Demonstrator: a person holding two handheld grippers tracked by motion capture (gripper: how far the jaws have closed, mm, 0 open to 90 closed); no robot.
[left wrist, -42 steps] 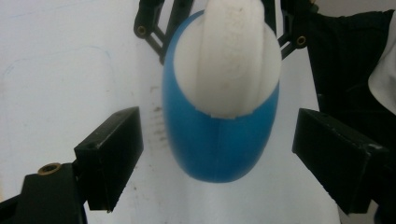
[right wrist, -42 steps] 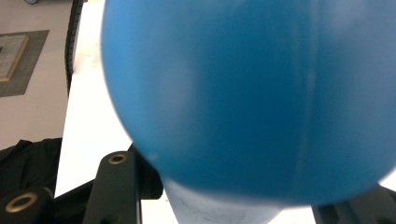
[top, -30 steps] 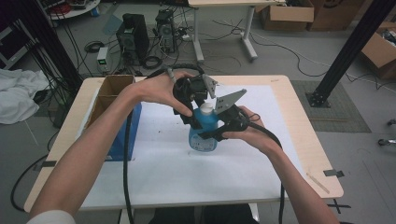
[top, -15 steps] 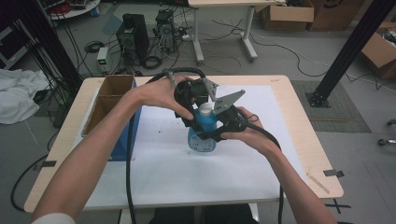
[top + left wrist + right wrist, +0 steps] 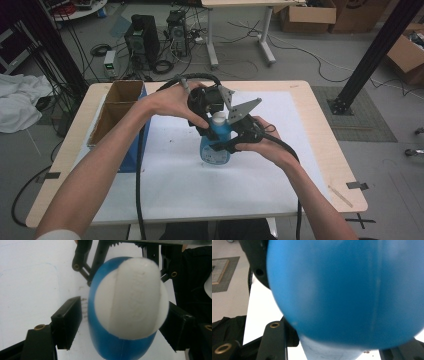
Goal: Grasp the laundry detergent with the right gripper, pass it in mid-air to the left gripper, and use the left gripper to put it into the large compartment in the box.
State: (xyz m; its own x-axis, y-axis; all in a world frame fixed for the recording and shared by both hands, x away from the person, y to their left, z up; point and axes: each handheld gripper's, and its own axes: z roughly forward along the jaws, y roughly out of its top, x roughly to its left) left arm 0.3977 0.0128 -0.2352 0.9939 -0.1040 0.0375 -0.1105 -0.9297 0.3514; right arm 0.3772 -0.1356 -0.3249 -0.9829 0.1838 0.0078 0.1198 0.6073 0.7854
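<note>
A blue bottle (image 5: 215,149) with a white cap (image 5: 218,118) stands upright on the white sheet at the table's middle. My right gripper (image 5: 223,145) comes in from the right and is shut on the bottle's body (image 5: 347,290). My left gripper (image 5: 215,122) reaches down over the top, and its jaws have just been closing with the cap (image 5: 130,297) between them. One pad (image 5: 68,322) still stands a small gap off the cap, while the other sits right at its far edge. The right gripper's linkage (image 5: 85,262) shows beyond the bottle.
An open cardboard box (image 5: 117,107) with a blue side stands at the table's left edge. A white sheet (image 5: 175,185) covers most of the wooden table (image 5: 327,165). A piece of tape (image 5: 359,185) lies near the right front corner. Cables trail off the front.
Both hands and the bottle stay where they were. The left gripper's jaws sit a little closer about the cap.
</note>
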